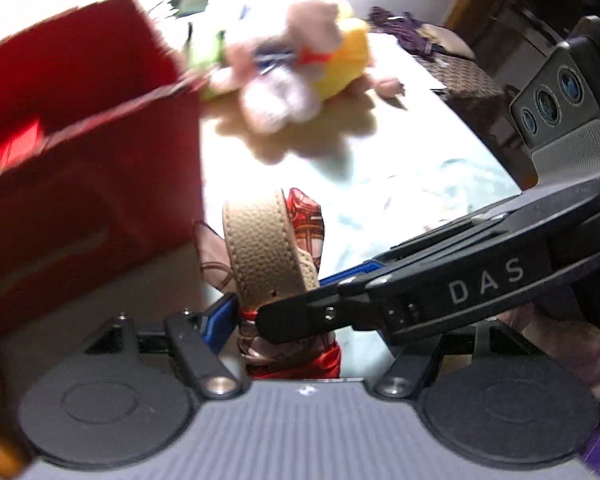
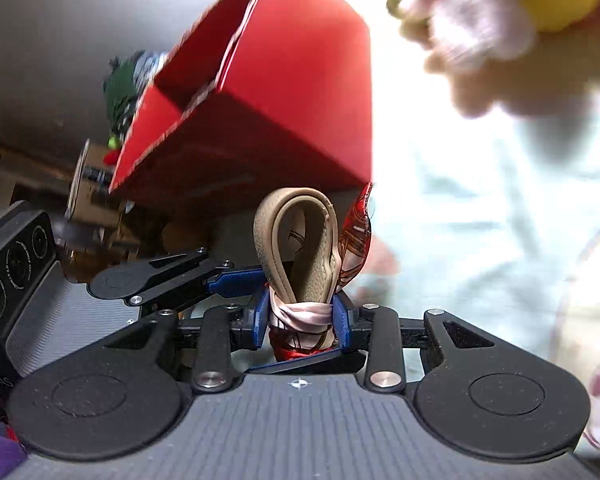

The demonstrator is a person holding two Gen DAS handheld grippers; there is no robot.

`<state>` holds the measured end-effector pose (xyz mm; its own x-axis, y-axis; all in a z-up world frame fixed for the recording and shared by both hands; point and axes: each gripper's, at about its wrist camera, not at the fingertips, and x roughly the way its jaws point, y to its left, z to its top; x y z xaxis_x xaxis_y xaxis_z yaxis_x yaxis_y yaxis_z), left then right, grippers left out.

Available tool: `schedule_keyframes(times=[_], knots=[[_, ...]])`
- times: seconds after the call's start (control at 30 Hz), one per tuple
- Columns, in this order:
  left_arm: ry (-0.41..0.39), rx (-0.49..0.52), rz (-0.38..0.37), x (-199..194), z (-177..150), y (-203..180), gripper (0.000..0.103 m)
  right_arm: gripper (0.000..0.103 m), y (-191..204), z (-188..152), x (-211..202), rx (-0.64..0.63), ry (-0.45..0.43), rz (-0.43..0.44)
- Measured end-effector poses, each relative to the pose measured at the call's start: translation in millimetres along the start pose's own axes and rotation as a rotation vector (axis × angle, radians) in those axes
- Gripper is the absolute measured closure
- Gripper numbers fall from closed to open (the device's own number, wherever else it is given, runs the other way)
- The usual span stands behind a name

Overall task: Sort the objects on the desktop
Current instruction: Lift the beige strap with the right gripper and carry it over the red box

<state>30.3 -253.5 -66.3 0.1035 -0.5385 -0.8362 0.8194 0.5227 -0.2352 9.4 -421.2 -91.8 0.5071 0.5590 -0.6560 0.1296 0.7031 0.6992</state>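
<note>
Right wrist view has the clearest look: the right gripper [image 2: 302, 318] is clamped on a bundle, a tan leather strap [image 2: 296, 240] looped up like a handle with a red patterned scarf [image 2: 356, 240] wound round its base. The blue pads press on the wrapped scarf, not the leather itself. The whole thing hangs in the air just in front of the red box [image 2: 284, 92], which sits on the pale worktop [image 2: 480, 200].

Left gripper [image 1: 286, 296] is right there too, one blue pad beside the strap's base, but the right gripper's arm crosses in front of it, so honestly I can't tell if it's pinching anything or only alongside.

What worries me:
- silky scarf under the pads could slide, and the strap would drop short of the box
- two grippers crowded on one small bundle, easy to knock fingers together or tug it out of the good grip
- the box looks light, so a bump on its rim could shove or tip it toward the plush toys [image 1: 296, 68] behind.
</note>
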Motion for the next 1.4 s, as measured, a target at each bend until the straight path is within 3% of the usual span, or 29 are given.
schedule_keyframes(times=[0.07, 0.3, 0.7, 0.87, 1.03, 1.4], knots=[[-0.013, 0.031, -0.009, 17.9, 24.9, -8.6, 0.03, 0.067, -3.3, -1.9, -12.2, 0.009, -0.04, -0.008], [-0.086, 0.083, -0.056, 0.8, 52.5, -21.5, 0.03, 0.068, 5.8, 2.2, -45.6, -0.014, -0.18, -0.03], [-0.272, 0.109, -0.047, -87.0, 83.7, 1.8, 0.03, 0.069, 79.1, 52.0, -64.6, -0.158, -0.332, 0.0], [-0.306, 0.076, -0.014, -99.4, 93.1, 32.9, 0.03, 0.069, 106.3, 79.2, -47.7, -0.233, -0.326, -0.003], [-0.289, 0.051, 0.025, -95.7, 98.0, 68.0, 0.03, 0.069, 124.3, 104.1, -14.7, -0.25, -0.281, -0.006], [-0.209, -0.059, -0.049, -68.5, 109.1, 141.3, 0.035, 0.072, 134.4, 141.4, 44.5, -0.252, -0.206, -0.086]])
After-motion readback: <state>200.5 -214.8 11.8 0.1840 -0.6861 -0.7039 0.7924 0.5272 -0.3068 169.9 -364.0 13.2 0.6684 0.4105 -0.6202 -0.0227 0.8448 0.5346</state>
